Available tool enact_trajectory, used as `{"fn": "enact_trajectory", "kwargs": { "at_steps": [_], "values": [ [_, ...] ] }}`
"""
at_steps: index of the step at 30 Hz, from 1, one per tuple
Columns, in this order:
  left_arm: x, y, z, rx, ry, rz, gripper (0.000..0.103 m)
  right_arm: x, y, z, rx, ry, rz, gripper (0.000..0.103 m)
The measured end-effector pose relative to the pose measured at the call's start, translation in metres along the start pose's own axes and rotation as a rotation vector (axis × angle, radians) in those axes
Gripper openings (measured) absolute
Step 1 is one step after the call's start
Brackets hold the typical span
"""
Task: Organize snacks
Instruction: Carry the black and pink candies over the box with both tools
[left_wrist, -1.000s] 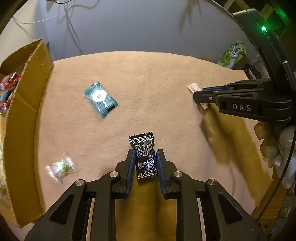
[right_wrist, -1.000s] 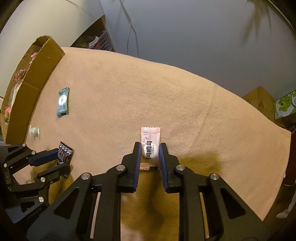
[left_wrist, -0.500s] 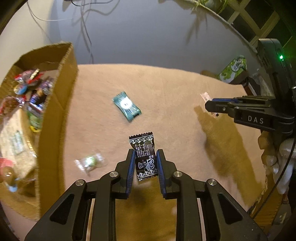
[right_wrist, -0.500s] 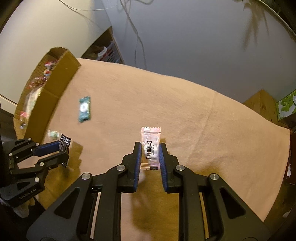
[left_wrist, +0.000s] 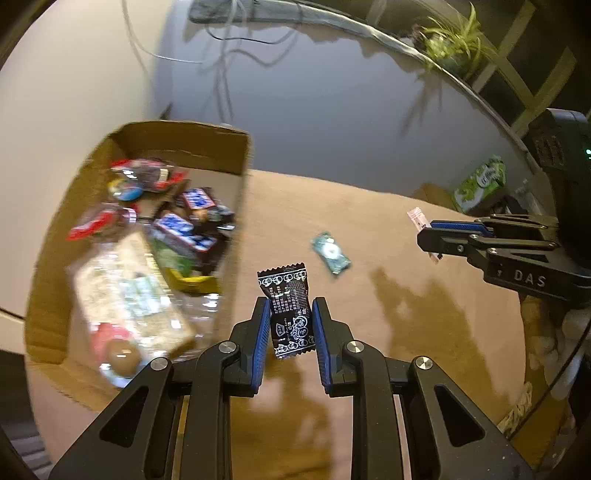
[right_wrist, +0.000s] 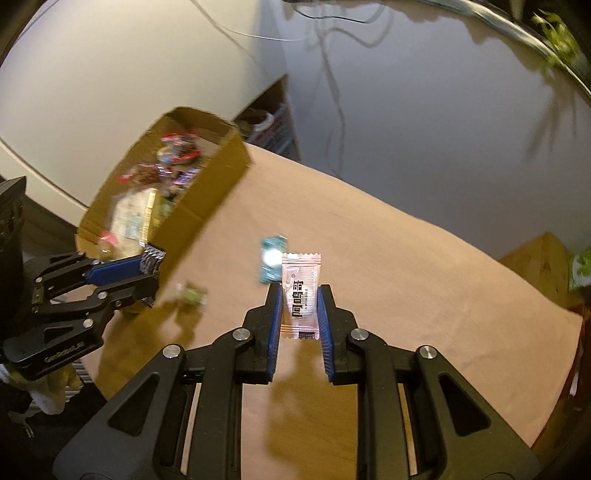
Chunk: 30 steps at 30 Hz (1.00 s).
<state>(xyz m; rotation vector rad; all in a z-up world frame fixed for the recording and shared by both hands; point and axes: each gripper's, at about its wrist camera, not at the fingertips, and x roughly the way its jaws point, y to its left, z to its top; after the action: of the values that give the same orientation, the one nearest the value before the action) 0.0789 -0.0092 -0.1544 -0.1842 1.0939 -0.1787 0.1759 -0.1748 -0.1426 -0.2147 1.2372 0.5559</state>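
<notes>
My left gripper (left_wrist: 289, 308) is shut on a black candy packet (left_wrist: 288, 310) with white print, held in the air just right of the cardboard box (left_wrist: 236, 221). My right gripper (right_wrist: 298, 291) is shut on a pale pink candy packet (right_wrist: 301, 295), lifted above the tan tablecloth (right_wrist: 406, 277). In the left wrist view the right gripper (left_wrist: 424, 229) shows at the right with the pink packet (left_wrist: 417, 218). In the right wrist view the left gripper (right_wrist: 147, 269) hangs by the cardboard box (right_wrist: 207, 192). A teal packet (left_wrist: 330, 252) and a clear green-filled candy (right_wrist: 190, 293) lie on the cloth.
The box holds several mixed snacks (left_wrist: 166, 236). A green carton (left_wrist: 480, 182) and a brown box (right_wrist: 535, 266) stand past the table's far right edge. Cables (left_wrist: 221, 55) hang on the grey wall. A plant (left_wrist: 454, 44) sits on a shelf.
Both grippers have risen with their packets and swung toward the cardboard box. The box's inside has come into view, and the teal packet and clear candy now lie farther below.
</notes>
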Motion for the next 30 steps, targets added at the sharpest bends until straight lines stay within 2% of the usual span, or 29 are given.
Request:
{"fn": "enact_trajectory", "kwargs": {
  "at_steps": [15,23,30],
  "values": [
    [-0.037,0.076,-0.014,-0.090,-0.039,0.092,0.021,0.017,0.091,0.042,-0.188,0.027,0.085,0.020],
    [-0.047,0.100,-0.016,-0.135,-0.053,0.125,0.021,0.037,0.132,0.056,-0.254,0.047,0.114,0.020],
    [-0.051,0.113,-0.019,-0.153,-0.052,0.148,0.021,0.050,0.152,0.061,-0.284,0.068,0.125,0.020]
  ]
}}
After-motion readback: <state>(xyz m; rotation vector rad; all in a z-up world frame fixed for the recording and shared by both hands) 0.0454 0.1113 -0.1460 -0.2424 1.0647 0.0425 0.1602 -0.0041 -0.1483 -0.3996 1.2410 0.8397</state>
